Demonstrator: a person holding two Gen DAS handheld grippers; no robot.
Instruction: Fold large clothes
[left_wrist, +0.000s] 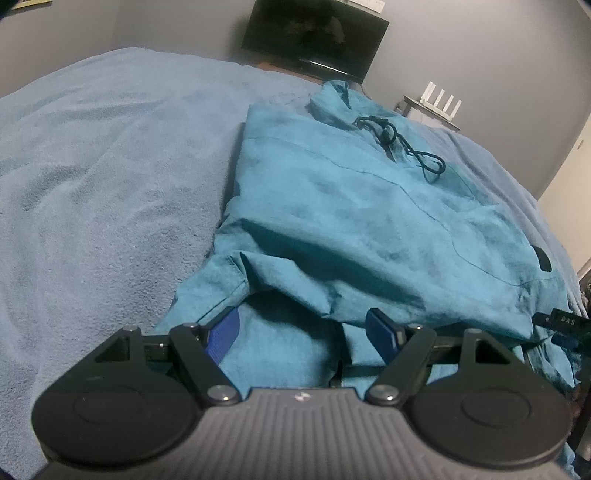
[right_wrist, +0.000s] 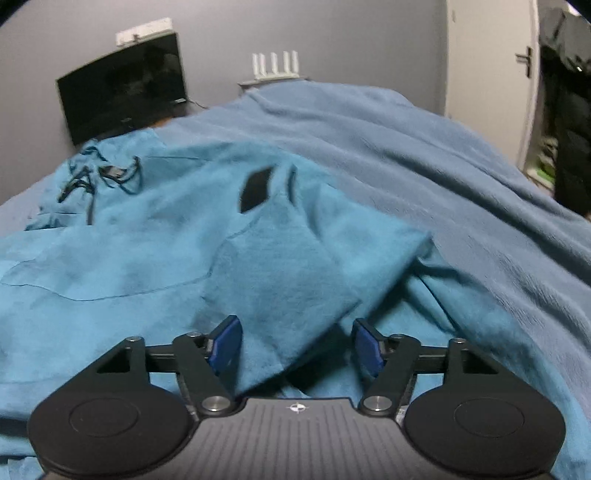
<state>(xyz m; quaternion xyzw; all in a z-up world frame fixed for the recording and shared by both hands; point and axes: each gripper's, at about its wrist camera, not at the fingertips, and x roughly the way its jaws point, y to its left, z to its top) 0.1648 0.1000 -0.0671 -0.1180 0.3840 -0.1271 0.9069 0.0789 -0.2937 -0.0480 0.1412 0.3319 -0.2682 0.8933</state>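
A teal hooded jacket (left_wrist: 351, 206) lies partly folded on the bed, its dark drawstring (left_wrist: 402, 147) near the collar at the far end. My left gripper (left_wrist: 301, 332) is open, its blue pads (left_wrist: 223, 338) wide apart over the jacket's near hem. In the right wrist view the jacket (right_wrist: 147, 240) fills the left and middle, with a black patch (right_wrist: 256, 188) on a folded part. My right gripper (right_wrist: 295, 345) is open, and a folded flap of cloth (right_wrist: 280, 280) lies between its pads without being pinched.
A blue-grey blanket (left_wrist: 99, 177) covers the bed. A dark monitor (left_wrist: 314, 33) stands against the far wall, a white router (left_wrist: 441, 99) beside it. A white door (right_wrist: 487, 74) and dark hanging clothes (right_wrist: 569, 110) are at the right.
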